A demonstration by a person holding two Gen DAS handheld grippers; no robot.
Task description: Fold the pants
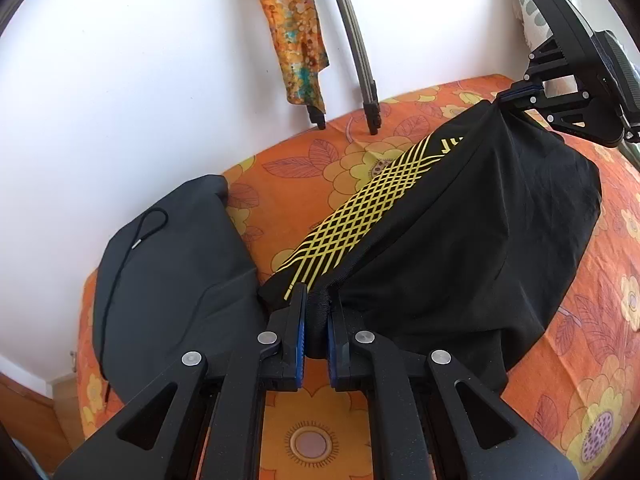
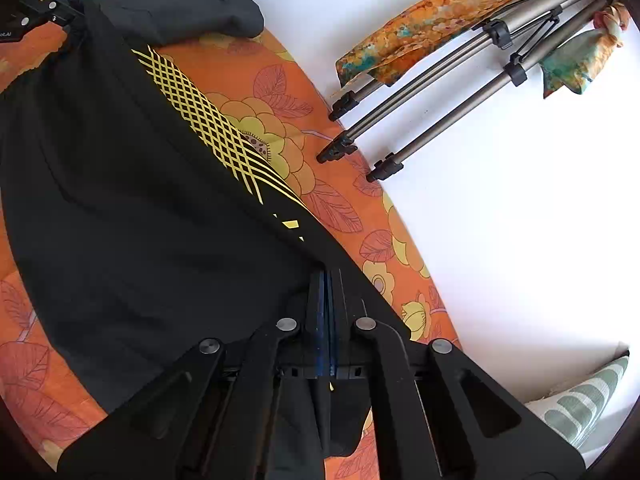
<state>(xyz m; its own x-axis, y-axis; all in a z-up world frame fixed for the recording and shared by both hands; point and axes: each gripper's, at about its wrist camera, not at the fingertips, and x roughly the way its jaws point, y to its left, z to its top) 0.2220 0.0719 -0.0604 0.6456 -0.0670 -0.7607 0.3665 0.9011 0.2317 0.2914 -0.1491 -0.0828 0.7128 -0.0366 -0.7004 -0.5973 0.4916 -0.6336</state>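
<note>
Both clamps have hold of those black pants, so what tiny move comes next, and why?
Probably lower both ends onto the bedsheet. The left hand-held gripper and right hand-held gripper each pinch an end of the pants, which hang stretched between them, not yet folded.

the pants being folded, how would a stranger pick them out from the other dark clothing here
On the orange flowered bedsheet lie two dark garments. The pants are the black ones stretched between both tools. Only they carry a yellow lattice stripe; the grey garment beside them is plain, with a drawcord.
</note>
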